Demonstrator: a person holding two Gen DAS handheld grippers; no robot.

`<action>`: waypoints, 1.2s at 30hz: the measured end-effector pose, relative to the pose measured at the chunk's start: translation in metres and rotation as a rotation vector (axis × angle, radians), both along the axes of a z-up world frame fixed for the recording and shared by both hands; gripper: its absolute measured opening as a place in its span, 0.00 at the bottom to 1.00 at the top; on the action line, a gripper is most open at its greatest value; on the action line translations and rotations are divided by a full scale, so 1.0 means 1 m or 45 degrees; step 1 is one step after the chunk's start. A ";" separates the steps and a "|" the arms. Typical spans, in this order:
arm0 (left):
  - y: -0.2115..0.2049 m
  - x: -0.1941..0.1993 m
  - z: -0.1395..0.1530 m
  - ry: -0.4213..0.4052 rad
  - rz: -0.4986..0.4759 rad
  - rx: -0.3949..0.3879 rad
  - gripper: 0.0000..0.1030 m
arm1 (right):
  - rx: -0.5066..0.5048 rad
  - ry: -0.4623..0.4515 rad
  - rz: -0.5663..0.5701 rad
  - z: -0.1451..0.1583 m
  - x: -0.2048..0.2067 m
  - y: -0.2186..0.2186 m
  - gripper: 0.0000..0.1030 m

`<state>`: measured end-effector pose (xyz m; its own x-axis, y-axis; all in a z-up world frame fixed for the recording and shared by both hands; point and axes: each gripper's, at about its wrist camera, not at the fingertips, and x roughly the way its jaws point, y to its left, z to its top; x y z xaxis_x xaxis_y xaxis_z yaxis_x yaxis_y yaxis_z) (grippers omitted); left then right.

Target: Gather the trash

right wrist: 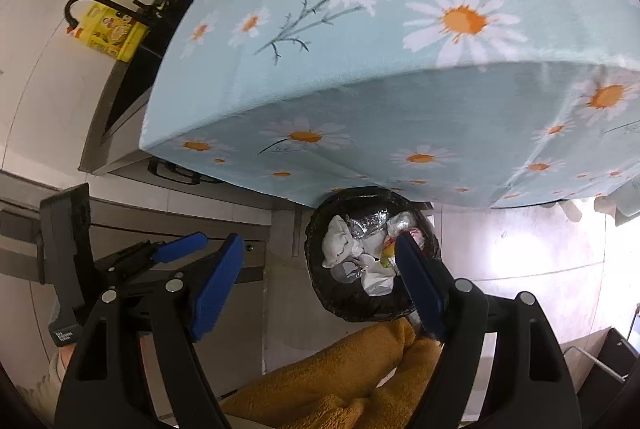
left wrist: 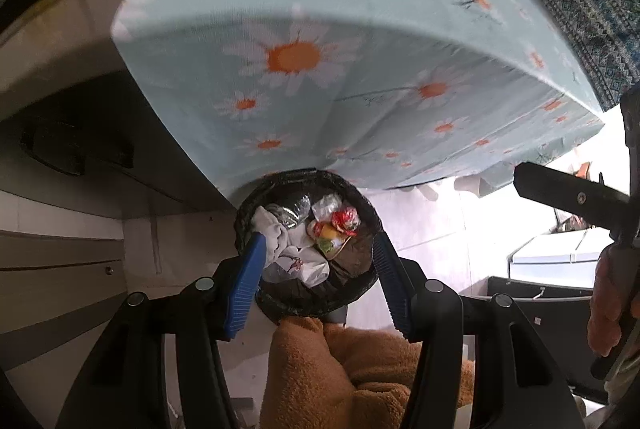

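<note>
Both grippers hang high over the floor and look down at a round trash bin lined with a black bag. The left gripper has its blue jaws wide apart, and nothing is between them but air; the bin sits far below, right in the gap between the two jaws. The right gripper also has its jaws wide apart and empty, and the bin shows just inside its right jaw. The bin is full of trash: white crumpled paper, a shiny clear wrapper, and a red and yellow packet. Just past the jaws, beyond the bin, is the tabletop with a light blue daisy cloth hanging over its edge. Under the jaws, close to the cameras, is fuzzy orange cloth.
</note>
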<state>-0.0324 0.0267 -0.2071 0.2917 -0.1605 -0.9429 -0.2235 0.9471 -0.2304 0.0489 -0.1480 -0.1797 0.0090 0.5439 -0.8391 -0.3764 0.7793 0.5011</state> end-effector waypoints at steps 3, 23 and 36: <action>-0.005 -0.006 0.016 -0.028 0.025 0.010 0.52 | 0.008 -0.028 0.002 0.009 -0.006 -0.009 0.77; -0.067 -0.047 0.153 -0.385 0.034 0.119 0.68 | 0.097 -0.404 0.003 0.123 -0.040 -0.090 0.95; -0.094 -0.062 0.227 -0.527 0.007 0.198 0.89 | 0.200 -0.624 -0.023 0.205 -0.055 -0.123 0.95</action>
<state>-0.0940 -0.0669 0.0201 0.6501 -0.0232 -0.7595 -0.1478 0.9766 -0.1564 -0.0056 -0.2710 0.0254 0.3912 0.6591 -0.6424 -0.5834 0.7174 0.3808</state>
